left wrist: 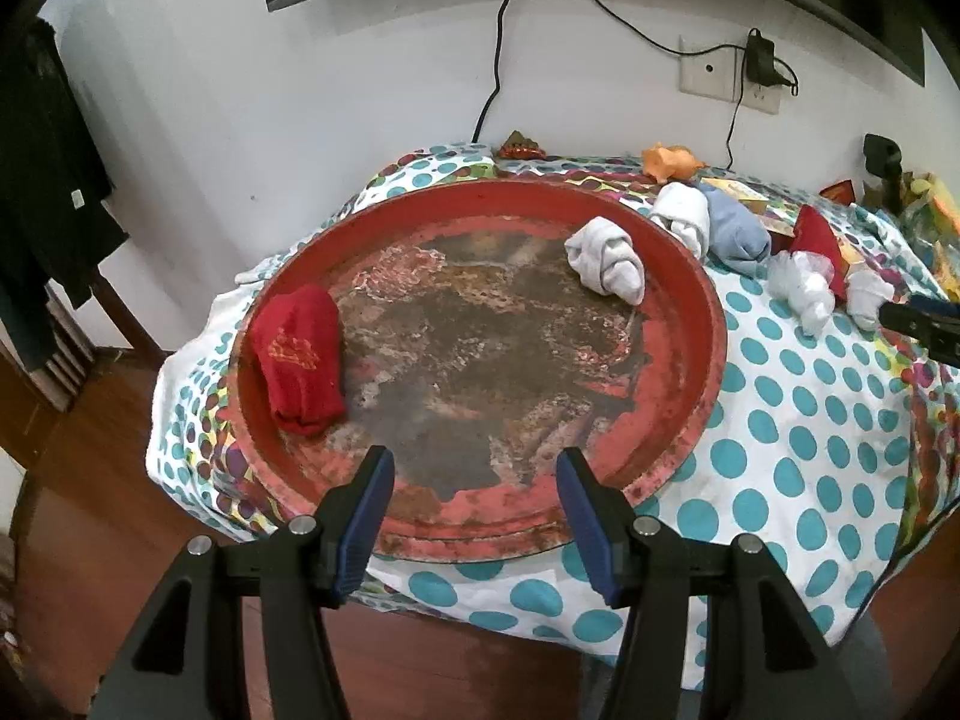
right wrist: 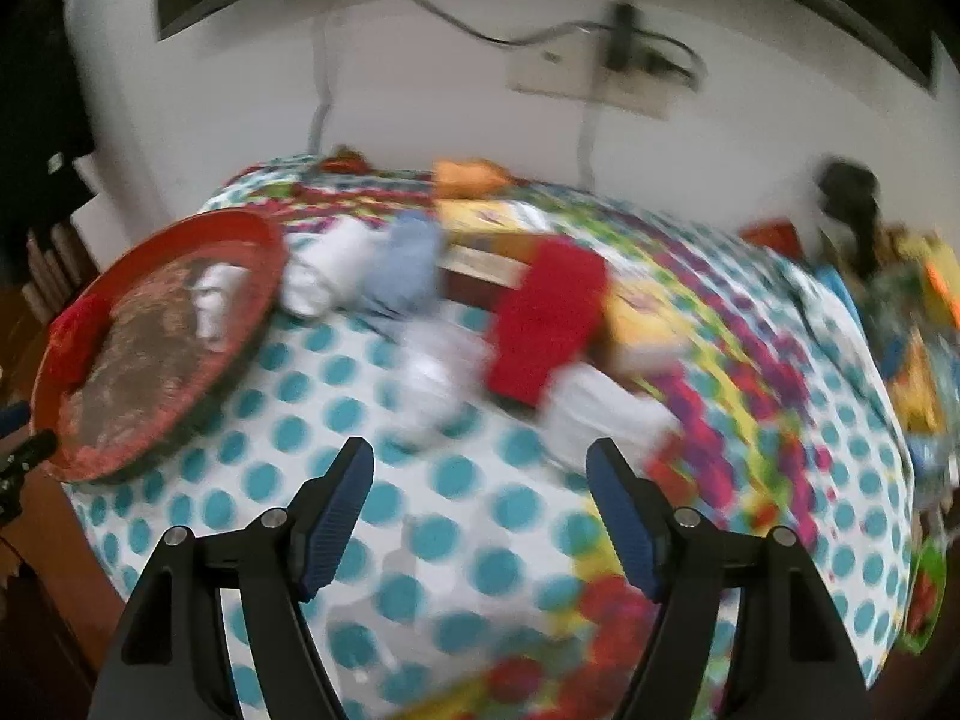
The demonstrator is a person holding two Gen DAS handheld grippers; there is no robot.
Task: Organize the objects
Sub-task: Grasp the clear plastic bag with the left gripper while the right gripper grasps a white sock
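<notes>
Left gripper (left wrist: 474, 468): fingers (left wrist: 366, 516) spread wide, nothing between them, angled down and forward. Right gripper (right wrist: 480, 462): fingers (right wrist: 336, 510) also spread, empty, same downward tilt; its view is motion-blurred. One right finger tip pokes into the left view's right edge.

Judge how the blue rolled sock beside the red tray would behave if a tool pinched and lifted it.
The blue rolled sock looks like soft knit, so it would probably squash under the pads rather than slip. Its bundled shape suggests it lifts as one light lump, though a loose end might unroll. It leans on a white sock, which may shift.
</notes>
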